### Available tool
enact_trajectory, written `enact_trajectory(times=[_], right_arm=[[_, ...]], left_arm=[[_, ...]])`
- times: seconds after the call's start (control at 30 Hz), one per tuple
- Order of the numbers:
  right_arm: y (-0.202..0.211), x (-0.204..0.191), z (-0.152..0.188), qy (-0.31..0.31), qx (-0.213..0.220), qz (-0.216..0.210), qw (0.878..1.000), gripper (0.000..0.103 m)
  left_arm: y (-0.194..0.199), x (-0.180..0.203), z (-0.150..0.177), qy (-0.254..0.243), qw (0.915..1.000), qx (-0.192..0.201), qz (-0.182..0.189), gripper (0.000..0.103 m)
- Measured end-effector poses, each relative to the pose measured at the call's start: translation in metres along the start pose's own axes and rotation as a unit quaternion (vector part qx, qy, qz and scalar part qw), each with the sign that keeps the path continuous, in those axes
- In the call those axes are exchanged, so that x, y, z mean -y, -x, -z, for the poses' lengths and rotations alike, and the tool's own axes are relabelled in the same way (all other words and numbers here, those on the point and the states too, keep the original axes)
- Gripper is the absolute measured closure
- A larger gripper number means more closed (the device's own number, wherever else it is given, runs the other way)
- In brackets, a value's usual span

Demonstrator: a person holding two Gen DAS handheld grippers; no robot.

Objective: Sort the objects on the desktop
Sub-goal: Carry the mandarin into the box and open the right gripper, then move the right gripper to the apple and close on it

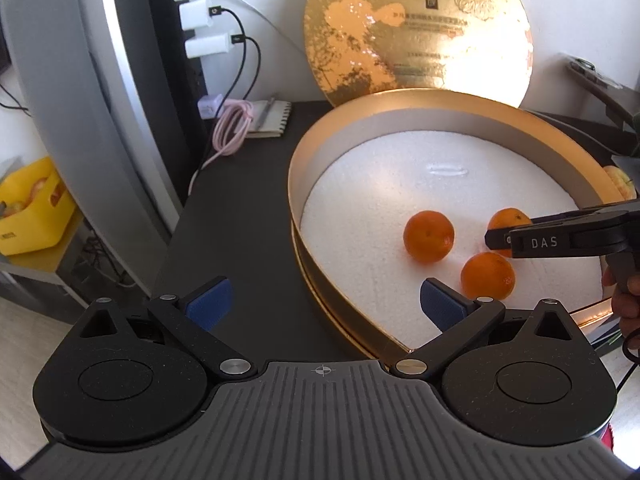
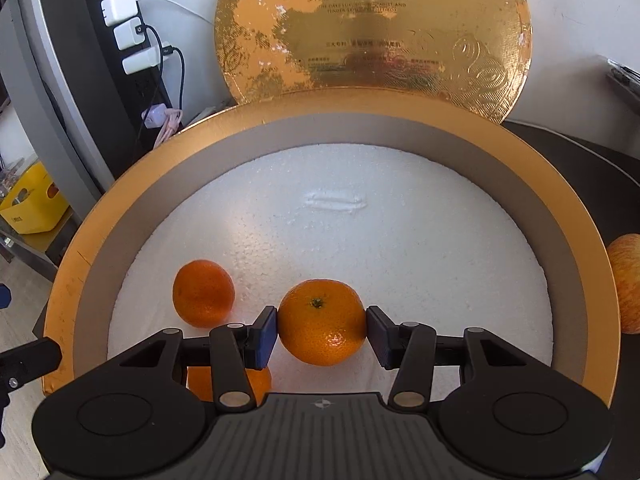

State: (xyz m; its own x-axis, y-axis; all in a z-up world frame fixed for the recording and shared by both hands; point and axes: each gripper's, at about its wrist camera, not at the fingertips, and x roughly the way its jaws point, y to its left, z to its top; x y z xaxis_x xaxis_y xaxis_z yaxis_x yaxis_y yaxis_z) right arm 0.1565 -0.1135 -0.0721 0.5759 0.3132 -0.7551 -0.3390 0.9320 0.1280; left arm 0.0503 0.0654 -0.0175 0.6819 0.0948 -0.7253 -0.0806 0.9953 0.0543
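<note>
1. Our right gripper (image 2: 321, 336) has its jaws clamped on a tangerine (image 2: 321, 322), low over the white foam floor of the round gold box (image 2: 256, 120).
2. We should set it down before letting go, clear of the two tangerines (image 2: 203, 293) beside it.
3. Our left gripper (image 1: 323, 300) hangs wide and empty over the box rim; we keep it out of the way.
4. One apple (image 2: 626, 288) waits on the worktop outside.

An office desk: monitor (image 1: 80, 92), charger-filled power strip (image 2: 120, 32), notepad (image 1: 270, 118).
</note>
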Motion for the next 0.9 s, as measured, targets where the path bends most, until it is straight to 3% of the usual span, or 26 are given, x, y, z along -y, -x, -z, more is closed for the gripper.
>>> enact_trajectory(times=[0.27,0.6,0.9], right_arm=[[0.007,-0.003,0.0,0.019,0.0,0.009,1.0,0.042],[0.085,0.034,0.022,-0.052,0.104,-0.01,0.993,0.028],[0.138,0.102,0.055,-0.13,0.173,0.07,0.974,0.028]], left_arm=[[0.0,0.001,-0.001,0.0,1.0,-0.004,-0.002,0.0],[0.016,0.013,-0.001,-0.012,0.9999,0.01,0.005,0.0],[0.021,0.049,-0.001,-0.048,0.9979,0.022,0.037,0.0]])
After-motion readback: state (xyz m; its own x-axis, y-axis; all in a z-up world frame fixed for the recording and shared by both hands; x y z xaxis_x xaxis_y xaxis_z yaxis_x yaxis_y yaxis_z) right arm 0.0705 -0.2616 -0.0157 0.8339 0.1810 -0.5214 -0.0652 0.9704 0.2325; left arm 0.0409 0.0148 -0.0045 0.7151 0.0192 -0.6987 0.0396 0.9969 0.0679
